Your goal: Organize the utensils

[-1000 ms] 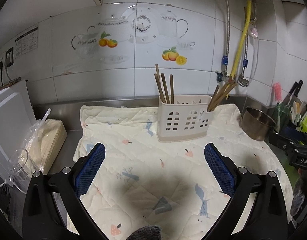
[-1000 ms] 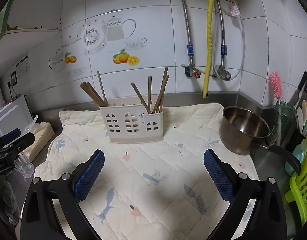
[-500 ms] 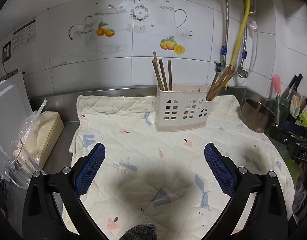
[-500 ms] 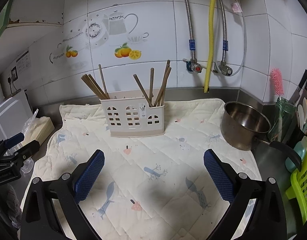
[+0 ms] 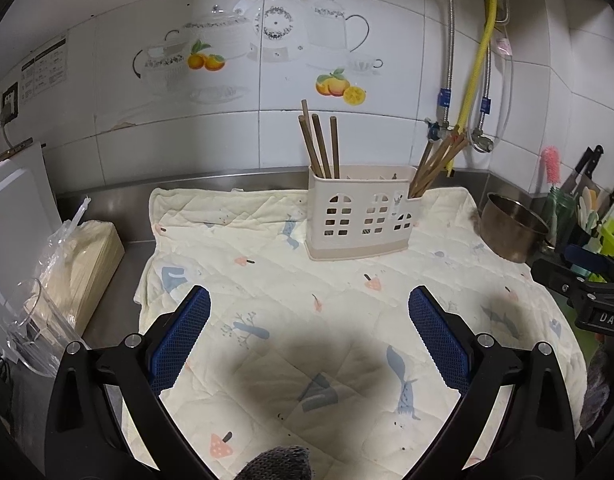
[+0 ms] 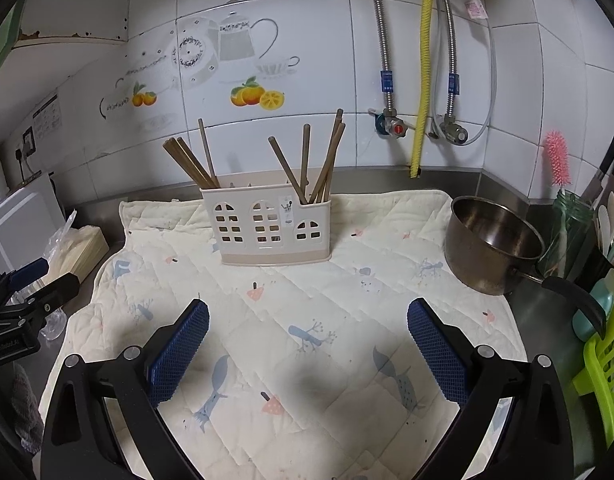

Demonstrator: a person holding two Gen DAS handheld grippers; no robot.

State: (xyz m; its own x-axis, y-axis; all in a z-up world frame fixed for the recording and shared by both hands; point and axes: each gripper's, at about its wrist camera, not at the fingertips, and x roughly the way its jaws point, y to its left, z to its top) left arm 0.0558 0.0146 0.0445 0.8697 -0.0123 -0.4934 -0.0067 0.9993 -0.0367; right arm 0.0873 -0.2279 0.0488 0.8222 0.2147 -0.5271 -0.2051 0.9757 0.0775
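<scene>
White tiled walls back a steel surface (image 5: 107, 312) spread with a patterned quilted cloth (image 6: 307, 300), a metal pot (image 6: 491, 244) at its right edge. Toward the wall on the cloth stands a cream utensil holder (image 6: 267, 228) with wooden chopsticks (image 6: 327, 160) leaning in its end compartments. Left hand-held gripper (image 5: 309, 300) and right hand-held gripper (image 6: 307, 312) hover over the cloth, jaws wide, empty.

In the left wrist view, white letters "DAS" stand on a black plate of the right gripper (image 5: 587, 284) at the frame's right edge; the word runs out of view. The printed notice (image 5: 43, 70) on the wall tiles, the hose tag (image 6: 474, 9) and the sticker on the utensil caddy (image 6: 267, 226) are too small to read.
</scene>
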